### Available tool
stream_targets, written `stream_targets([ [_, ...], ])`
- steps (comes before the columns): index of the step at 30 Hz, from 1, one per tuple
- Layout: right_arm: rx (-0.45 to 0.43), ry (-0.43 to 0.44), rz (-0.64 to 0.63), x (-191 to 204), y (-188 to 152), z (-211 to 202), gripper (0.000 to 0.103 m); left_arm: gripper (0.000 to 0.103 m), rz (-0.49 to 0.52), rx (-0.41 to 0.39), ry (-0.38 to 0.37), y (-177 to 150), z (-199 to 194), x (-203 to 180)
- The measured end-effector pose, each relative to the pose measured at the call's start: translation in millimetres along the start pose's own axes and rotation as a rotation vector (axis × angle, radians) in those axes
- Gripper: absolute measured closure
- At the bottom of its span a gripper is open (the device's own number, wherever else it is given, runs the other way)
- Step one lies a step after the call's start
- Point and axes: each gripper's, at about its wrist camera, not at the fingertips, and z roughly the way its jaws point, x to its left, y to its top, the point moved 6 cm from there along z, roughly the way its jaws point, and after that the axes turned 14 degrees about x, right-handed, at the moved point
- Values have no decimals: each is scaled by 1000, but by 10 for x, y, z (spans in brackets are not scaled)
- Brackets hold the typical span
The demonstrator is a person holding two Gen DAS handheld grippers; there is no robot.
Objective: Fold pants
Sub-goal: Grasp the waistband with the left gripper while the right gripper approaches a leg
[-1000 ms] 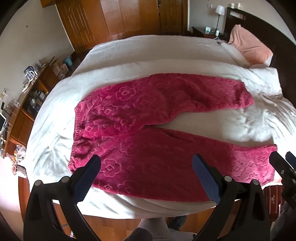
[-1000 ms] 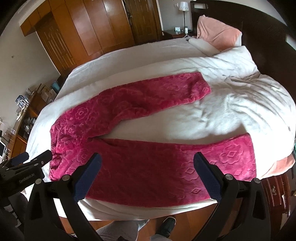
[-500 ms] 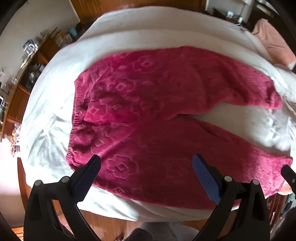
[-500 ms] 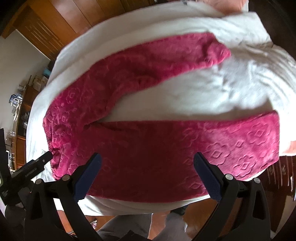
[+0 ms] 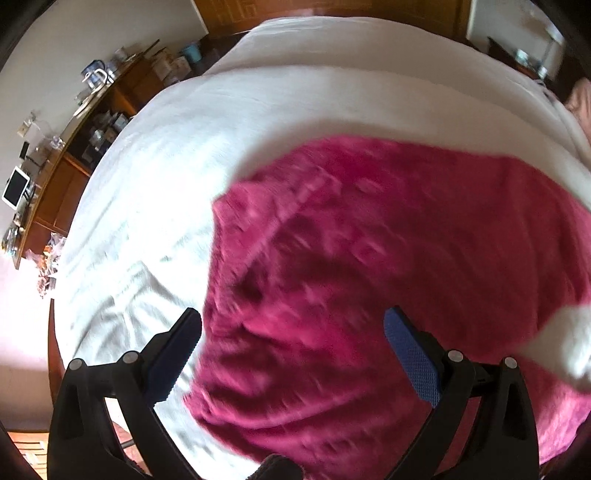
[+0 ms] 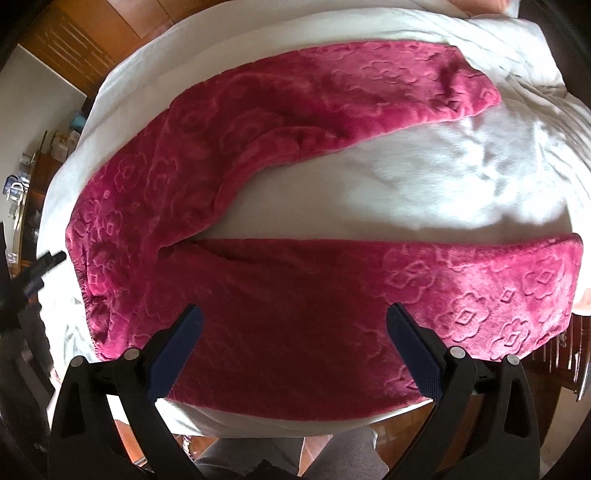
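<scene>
Magenta fleece pants with an embossed flower pattern lie spread flat on a white bed, waistband to the left, both legs running right in a V. My right gripper is open and empty, hovering over the near leg. My left gripper is open and empty, close above the waistband end of the pants, which is motion-blurred in the left wrist view. The left gripper also shows at the left edge of the right wrist view.
The bed's near edge runs just below the near leg, with wooden floor and the person's legs beneath. A cluttered wooden shelf stands left of the bed. Wooden wardrobes line the far wall.
Both grippers have moved down and closer to the pants. The left gripper has shifted left toward the waistband. Both stay open; the pants have not moved.
</scene>
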Motion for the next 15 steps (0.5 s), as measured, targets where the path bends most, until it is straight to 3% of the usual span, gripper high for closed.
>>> stream_targets([
  [7,3,-36,-36,151,119,55,3,5,-16,5,-21,579,385,347],
  [15,18,-65,-31,161,178,92,3,5,3,20,-116,1150,781,517],
])
